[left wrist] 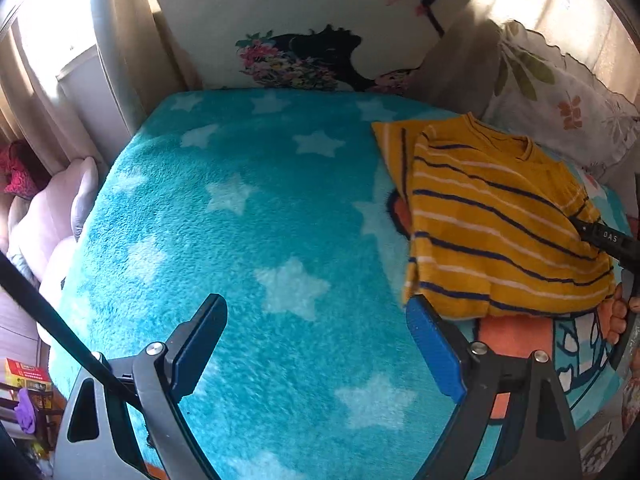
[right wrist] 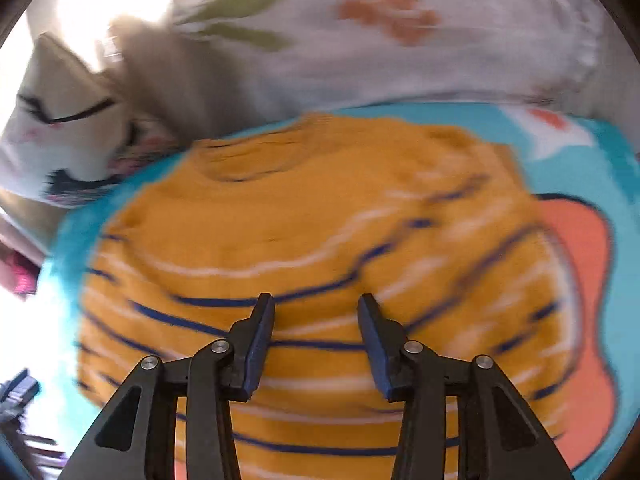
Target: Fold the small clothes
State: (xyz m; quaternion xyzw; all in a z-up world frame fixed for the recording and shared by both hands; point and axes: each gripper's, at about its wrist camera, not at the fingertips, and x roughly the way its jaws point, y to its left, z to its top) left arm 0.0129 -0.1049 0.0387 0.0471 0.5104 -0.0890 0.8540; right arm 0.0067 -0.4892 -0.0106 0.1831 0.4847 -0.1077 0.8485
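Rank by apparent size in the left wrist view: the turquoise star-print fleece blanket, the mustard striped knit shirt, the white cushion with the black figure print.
1. Turquoise star-print fleece blanket, clearly largest.
2 and 3. Mustard striped knit shirt and white figure-print cushion look alike; the cushion lies farther back, so unranked.

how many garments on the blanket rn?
1. A yellow striped shirt, partly folded, lies on the right side of the blue star blanket, under the open right gripper. The open left gripper holds nothing. Anything beneath the shirt would be hidden.
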